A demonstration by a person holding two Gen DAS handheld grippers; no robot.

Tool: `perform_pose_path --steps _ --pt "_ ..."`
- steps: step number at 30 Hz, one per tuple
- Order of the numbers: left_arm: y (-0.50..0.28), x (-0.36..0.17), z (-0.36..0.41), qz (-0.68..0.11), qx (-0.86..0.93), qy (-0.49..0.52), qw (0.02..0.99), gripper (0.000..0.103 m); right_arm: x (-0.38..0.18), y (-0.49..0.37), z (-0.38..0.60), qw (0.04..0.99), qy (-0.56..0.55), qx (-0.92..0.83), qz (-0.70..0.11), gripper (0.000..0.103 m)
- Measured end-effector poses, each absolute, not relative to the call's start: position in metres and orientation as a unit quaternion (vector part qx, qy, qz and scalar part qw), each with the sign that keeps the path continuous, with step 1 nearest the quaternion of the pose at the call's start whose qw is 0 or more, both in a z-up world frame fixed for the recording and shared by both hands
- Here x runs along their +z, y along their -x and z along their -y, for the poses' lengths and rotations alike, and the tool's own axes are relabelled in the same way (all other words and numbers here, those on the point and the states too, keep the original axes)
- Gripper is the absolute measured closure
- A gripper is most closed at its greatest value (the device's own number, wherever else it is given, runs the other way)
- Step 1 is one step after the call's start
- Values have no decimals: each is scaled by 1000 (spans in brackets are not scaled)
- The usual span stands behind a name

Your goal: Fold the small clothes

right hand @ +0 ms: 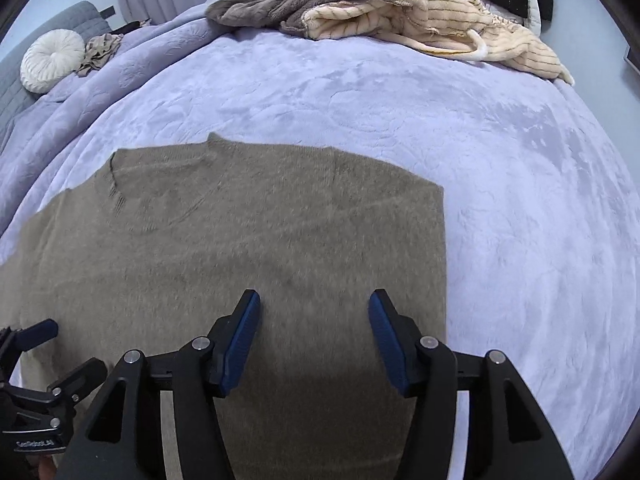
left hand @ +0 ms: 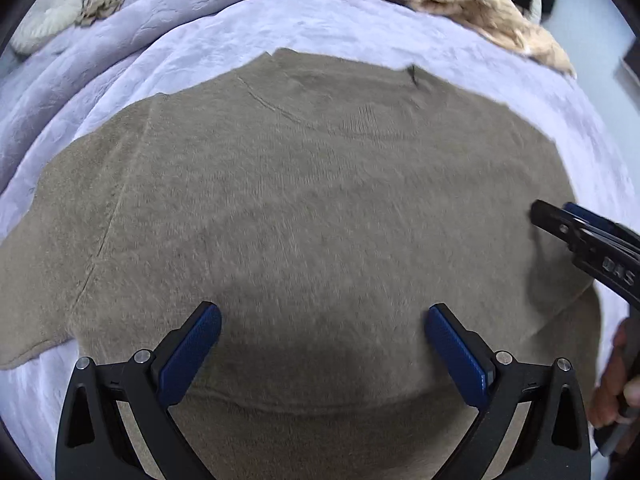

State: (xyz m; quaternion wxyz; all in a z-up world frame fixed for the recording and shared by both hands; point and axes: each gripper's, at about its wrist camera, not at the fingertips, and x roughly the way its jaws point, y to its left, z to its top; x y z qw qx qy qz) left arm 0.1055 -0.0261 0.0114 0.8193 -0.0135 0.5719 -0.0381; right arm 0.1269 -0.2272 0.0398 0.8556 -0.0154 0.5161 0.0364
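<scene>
Left gripper (left hand: 324, 320): jaws spread wide, blue pads (left hand: 191, 354) facing each other across a broad gap, nothing between them.
Right gripper (right hand: 314, 308): also parted, pads (right hand: 240, 344) well apart, gap empty.
Cross view: the right gripper juts in at the right edge of the left wrist view; the left one shows at the lower left of the right wrist view.
Right hand (left hand: 612, 380): fingers wrapped round the handle, only partly in view.

You have sweater (right hand: 248, 248) flat on blanket (right hand: 520, 208), neckline toward 12 o'clock. Heap of fleece clothes (right hand: 392, 16) behind it at 1 o'clock. Round cushion (right hand: 52, 60) at 10 o'clock, crumpled garment (right hand: 100, 50) just right of it.
</scene>
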Motion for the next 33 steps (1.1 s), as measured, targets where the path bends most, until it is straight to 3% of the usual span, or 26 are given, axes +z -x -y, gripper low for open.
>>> perform_pose_path --steps 9,13,17,26,33 --pt "-69 15 19 -560 -36 -6 827 0 34 -34 207 863 101 31 -495 24" --pt "-39 22 9 -561 -55 17 826 0 46 -3 202 871 87 43 -482 24" --pt "-4 9 15 -571 -68 -21 818 0 34 19 188 850 85 86 -512 24" --pt "91 5 -8 -552 -92 -69 826 0 29 107 211 849 120 119 -500 21" --pt "125 11 -28 -549 -95 -58 829 0 36 156 213 835 204 125 -495 20"
